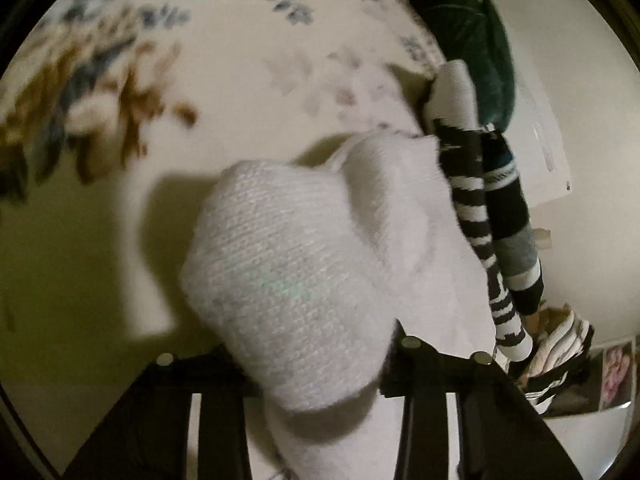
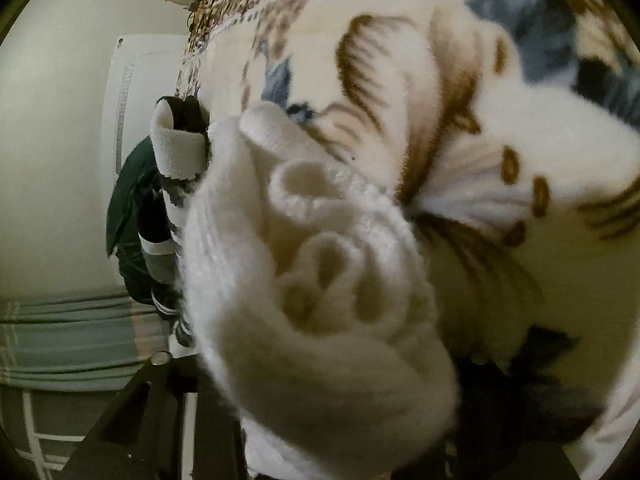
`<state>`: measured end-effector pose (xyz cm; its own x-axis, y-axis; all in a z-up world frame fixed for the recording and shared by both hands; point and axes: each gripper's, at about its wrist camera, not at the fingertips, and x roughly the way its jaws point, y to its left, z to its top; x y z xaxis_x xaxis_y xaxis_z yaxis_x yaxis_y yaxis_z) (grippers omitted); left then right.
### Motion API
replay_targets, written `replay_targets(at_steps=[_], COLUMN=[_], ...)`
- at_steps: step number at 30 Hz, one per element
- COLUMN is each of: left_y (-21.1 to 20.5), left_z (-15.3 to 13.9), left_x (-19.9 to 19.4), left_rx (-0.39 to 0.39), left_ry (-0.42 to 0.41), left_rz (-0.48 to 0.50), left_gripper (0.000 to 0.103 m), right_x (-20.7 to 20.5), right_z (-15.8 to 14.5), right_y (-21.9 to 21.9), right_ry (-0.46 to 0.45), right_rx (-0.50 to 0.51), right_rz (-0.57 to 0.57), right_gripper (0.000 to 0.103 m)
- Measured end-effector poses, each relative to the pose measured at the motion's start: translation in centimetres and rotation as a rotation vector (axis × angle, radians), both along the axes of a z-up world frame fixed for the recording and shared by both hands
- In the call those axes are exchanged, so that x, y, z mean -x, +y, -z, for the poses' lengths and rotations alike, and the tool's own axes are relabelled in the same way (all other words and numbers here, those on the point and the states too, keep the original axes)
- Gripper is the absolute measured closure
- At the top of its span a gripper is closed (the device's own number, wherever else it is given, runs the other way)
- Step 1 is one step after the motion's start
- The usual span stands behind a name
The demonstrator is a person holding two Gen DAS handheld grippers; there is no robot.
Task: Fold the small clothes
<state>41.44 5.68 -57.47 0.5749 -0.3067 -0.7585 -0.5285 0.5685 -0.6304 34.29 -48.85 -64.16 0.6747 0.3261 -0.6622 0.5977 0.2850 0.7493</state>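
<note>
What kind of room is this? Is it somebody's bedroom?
Probably a bedroom, yes. A soft flowery blanket covers what looks like a bed, white socks and striped socks lie on it, and a dark green cushion sits near the wall.

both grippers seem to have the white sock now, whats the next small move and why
Probably bring the two ends together to fold it. The white sock bulges between the left hand-held gripper fingers at its closed end, and its bunched open cuff fills the right hand-held gripper, over the floral blanket.

Socks (image 1: 304, 264) on blanket (image 1: 224, 80), seemingly
</note>
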Motion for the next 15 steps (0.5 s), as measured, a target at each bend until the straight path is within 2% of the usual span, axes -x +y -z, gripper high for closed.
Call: replay_targets(at_steps=[7, 9, 15], left_y=[0.2, 0.4, 1.3], left_z=[-6.0, -8.7, -16.0], left_x=[1.1, 2.1, 6.7], left_rx=[-0.052, -0.063, -0.084], left_ry=[-0.090, -0.116, -0.113], left_rz=[0.029, 0.036, 0.053], left_gripper=[0.074, 0.074, 0.074], right_x=[0.1, 0.2, 2.5], right_z=[-4.6, -6.3, -12.1], right_y=[0.5, 1.0, 2.0], right_ry=[-0.002, -0.011, -0.016], right_rx=[0.042, 0.031, 0.016], right_rz=[-0.088, -0.119, -0.181], right_gripper=[0.074, 0.074, 0.075])
